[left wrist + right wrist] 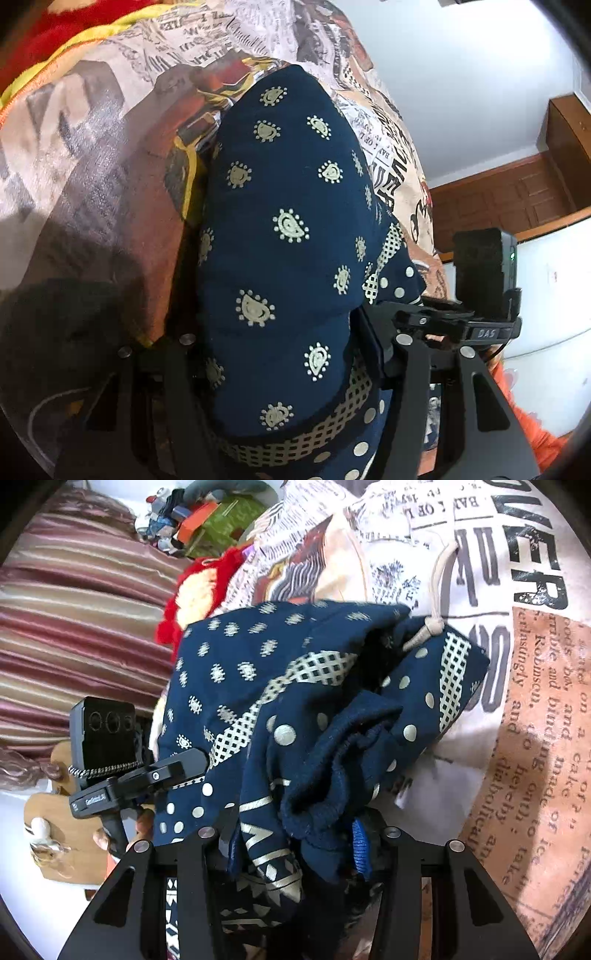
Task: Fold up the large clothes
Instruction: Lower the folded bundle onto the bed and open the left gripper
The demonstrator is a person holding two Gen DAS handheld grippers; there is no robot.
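**Both grippers clamped on the navy garment**

Navy garment (280,236) w/ cream paisley dots + a checked band is bunched up between the two grippers, held over a newspaper-print bedspread (110,155). Left gripper (284,369): cloth fills the gap btw its fingers, draped fwd over them in a smooth hump, so it's pinching the fabric. Right gripper (295,849): also closed on a thick wad of the same garment (295,701), folds + a ribbed cuff crumpled right at the fingers. A beige drawstring (436,590) w/ a knotted end lies across the garment's top edge, right wrist view. Left gripper's body (122,768) shows at the left of that view, touching the cloth. Striped curtain (74,627) behind; red fuzzy item (173,624) on the bed near the garment; wood cabinets (517,199) along the wall
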